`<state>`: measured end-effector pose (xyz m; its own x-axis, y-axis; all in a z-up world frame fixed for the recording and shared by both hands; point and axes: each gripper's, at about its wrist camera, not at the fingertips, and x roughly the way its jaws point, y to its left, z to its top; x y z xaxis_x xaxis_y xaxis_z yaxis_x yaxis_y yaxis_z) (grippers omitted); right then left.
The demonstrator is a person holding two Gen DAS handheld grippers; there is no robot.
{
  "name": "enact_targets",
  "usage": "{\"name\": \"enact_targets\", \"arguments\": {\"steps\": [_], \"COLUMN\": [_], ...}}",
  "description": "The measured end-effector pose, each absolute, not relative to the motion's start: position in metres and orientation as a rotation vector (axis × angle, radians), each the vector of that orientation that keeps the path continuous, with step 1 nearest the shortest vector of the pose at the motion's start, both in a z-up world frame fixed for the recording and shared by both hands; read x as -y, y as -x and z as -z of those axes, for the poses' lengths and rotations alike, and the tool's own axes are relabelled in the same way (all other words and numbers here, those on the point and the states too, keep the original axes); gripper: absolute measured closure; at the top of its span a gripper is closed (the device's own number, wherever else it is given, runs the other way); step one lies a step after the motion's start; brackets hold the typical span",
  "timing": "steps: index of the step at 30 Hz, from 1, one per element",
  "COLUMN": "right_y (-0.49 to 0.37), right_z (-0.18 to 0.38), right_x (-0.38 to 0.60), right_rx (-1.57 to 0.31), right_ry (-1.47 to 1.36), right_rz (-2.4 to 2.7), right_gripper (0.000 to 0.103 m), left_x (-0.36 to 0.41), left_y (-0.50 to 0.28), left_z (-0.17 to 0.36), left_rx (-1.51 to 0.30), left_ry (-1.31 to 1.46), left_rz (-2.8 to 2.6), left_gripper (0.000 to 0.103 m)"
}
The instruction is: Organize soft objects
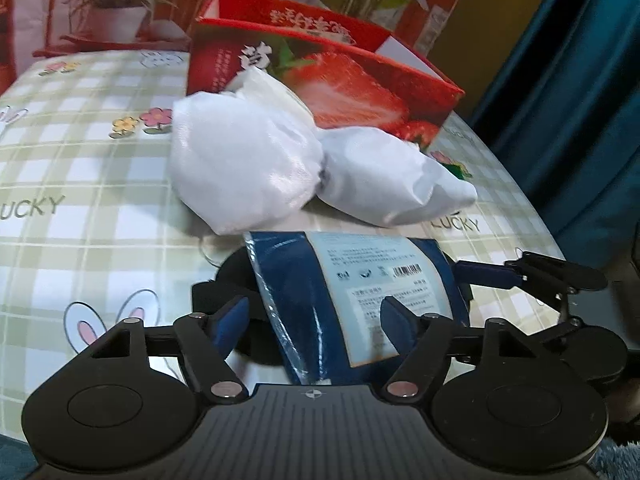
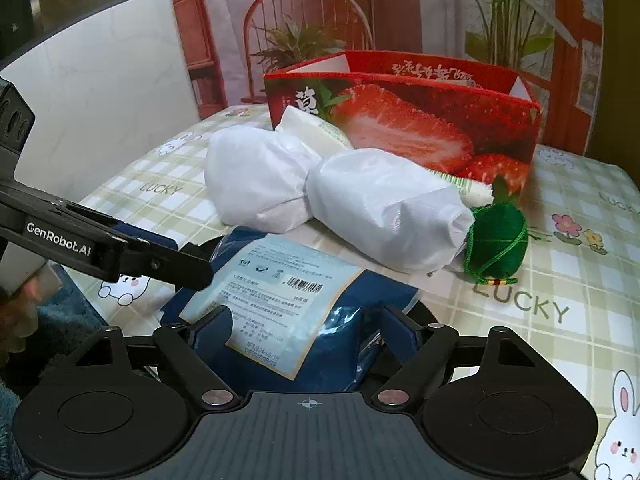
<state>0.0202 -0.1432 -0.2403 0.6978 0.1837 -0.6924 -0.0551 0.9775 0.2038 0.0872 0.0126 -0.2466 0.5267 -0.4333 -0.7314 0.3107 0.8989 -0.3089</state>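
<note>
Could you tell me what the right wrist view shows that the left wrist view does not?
Only the right wrist view shows the green yarn ball beside the white bundles, and the other gripper's GenRobot.AI arm entering from the left. Only the left wrist view shows the teal curtain on the right. Both show the blue packaged item between open fingers, the two white bundles and the red strawberry box on the checked tablecloth.

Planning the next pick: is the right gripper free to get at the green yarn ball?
Probably not yet: the right gripper straddles the blue packaged cloth, seemingly occupied. The green yarn ball sits uncovered on the tablecloth, beside the white bundles.
</note>
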Motion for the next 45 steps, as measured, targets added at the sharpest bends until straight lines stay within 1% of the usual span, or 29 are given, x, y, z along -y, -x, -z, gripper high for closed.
{"name": "enact_targets", "arguments": {"steps": [6,8,10,17,45], "right_y": [-0.023,-0.025,-0.028,-0.034,-0.034], "right_z": [0.248,0.25,0.251,0.257,0.263], "right_x": [0.143,0.144,0.144,0.141,0.145], "right_rx": [-0.825,-0.831,-0.834,-0.842,-0.854], "right_ry": [-0.19,-0.195,-0.202,-0.191,-0.205], "right_rz": [-0.147,-0.15,-0.153,-0.176,-0.183], "right_gripper": [0.03,0.03,0.03,0.031,0.033], "left_x": [-0.011,-0.011,-0.011,-0.014,-0.018], "left_y": [-0.09,-0.091,-0.093,-0.098,-0.106], "left_z": [0.254,0.256,0.259,0.269,0.274], "left_rx": [-0.939,-0.947,-0.959,-0.982,-1.0], "left_ry": [0.168,0.167,0.167,0.212,0.252], "left_rz": [0.471,0.483,0.494,0.495,0.504], "left_gripper": [0.039,0.047,0.05,0.05,0.05]}}
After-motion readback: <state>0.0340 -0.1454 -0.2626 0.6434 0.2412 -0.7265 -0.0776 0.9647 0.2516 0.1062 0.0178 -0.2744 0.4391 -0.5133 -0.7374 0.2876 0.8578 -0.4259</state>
